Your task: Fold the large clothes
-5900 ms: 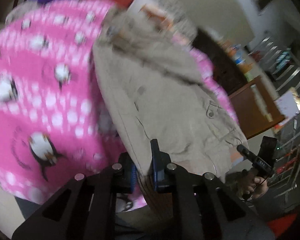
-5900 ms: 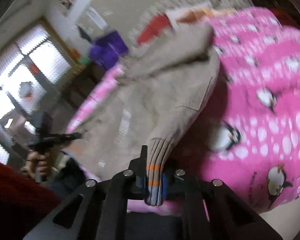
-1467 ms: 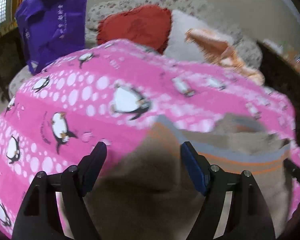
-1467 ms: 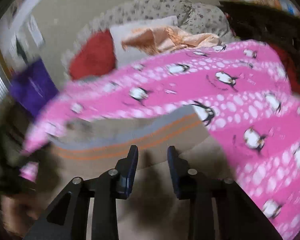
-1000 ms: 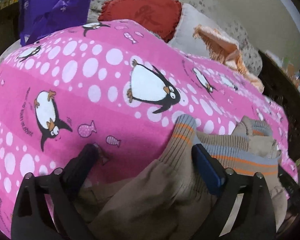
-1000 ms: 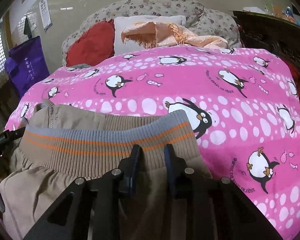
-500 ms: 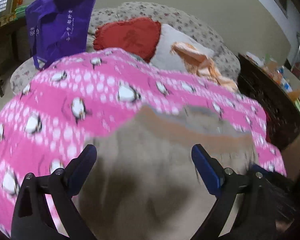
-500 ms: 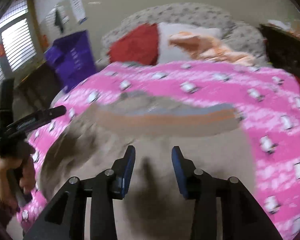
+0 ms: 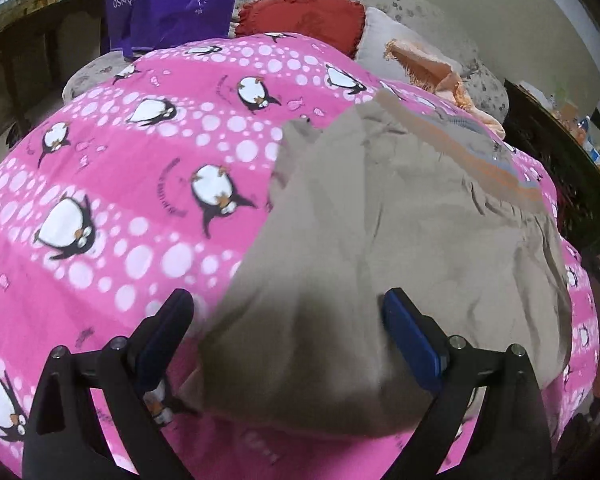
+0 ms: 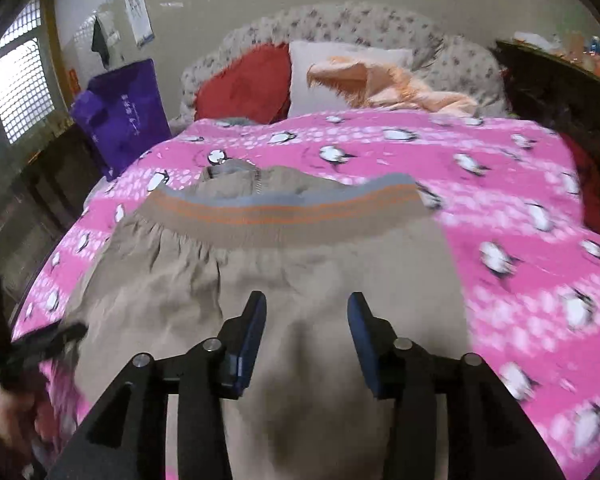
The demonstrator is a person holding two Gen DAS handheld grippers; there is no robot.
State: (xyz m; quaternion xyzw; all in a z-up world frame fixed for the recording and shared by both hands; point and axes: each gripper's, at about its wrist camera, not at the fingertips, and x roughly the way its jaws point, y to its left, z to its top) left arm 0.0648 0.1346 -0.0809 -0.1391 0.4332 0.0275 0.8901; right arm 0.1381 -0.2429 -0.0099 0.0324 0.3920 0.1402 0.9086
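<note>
A pink penguin blanket point(image 10: 520, 184) covered the bed. The tan jacket point(image 10: 308, 272) lay folded over at its near edge, ribbed hem point(image 10: 284, 210) farthest. Left gripper point(image 9: 288, 340) and right gripper point(image 10: 306, 340) hovered spread, empty. Judging by that, one fold was done; more remained.

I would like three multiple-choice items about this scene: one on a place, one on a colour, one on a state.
1. The beige jacket lies on:
A. the pink penguin-print blanket
B. the floor
C. a chair

2. The thin stripes on the jacket's ribbed hem band are:
A. green
B. orange
C. white

3. The jaws of the left gripper and the right gripper are:
A. shut on the jacket
B. shut on the blanket
C. open

Key: 1 A, blanket shows around the jacket; 2 B, orange lines cross the band; 3 C, clear gaps, nothing gripped.
</note>
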